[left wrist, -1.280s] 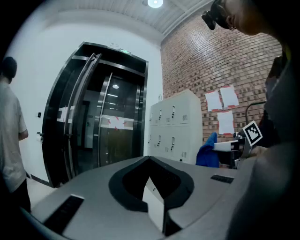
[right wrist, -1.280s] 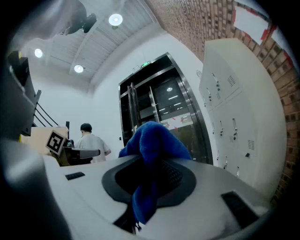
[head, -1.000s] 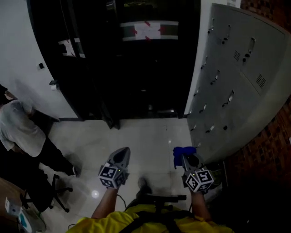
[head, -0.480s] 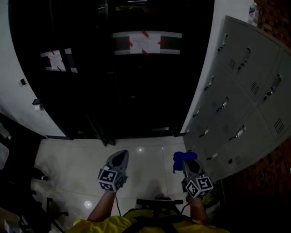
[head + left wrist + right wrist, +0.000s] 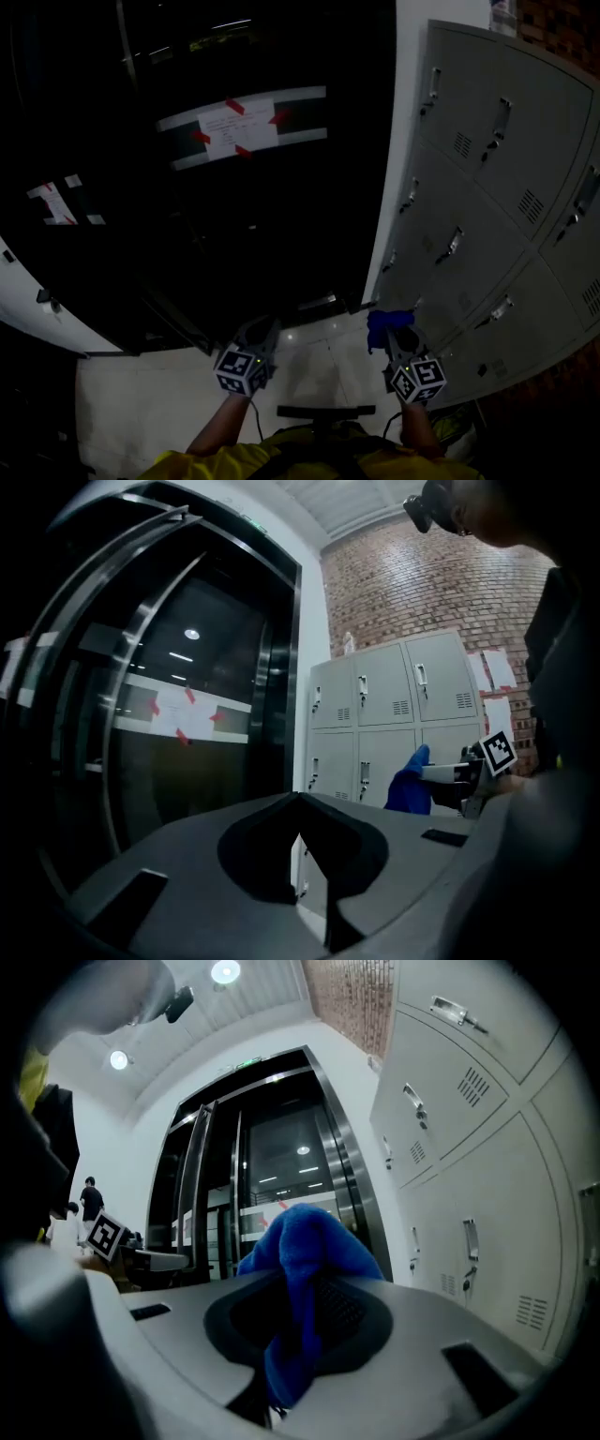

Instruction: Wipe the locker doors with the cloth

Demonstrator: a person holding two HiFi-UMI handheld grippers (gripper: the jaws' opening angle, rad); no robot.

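Observation:
Grey metal lockers [image 5: 497, 187] with handles and vents fill the right side of the head view; they also show in the left gripper view [image 5: 384, 724] and the right gripper view [image 5: 487, 1147]. My right gripper [image 5: 392, 330] is shut on a blue cloth [image 5: 388, 322], held low in front of the bottom lockers without touching them. The cloth [image 5: 305, 1279] bunches up between the jaws in the right gripper view and shows from the side in the left gripper view [image 5: 410, 782]. My left gripper [image 5: 259, 331] is shut and holds nothing, its jaws meeting at a point [image 5: 300, 808].
A dark glass door [image 5: 216, 187] with a taped paper notice [image 5: 239, 127] stands to the left of the lockers, a white pillar [image 5: 398, 112] between them. Pale tiled floor [image 5: 141, 403] lies below. A brick wall [image 5: 422, 592] rises above the lockers.
The head view has tilted up and nearer the lockers: they fill more of the right side and the seated person at the left is gone. Both grippers keep their places, cloth still held.

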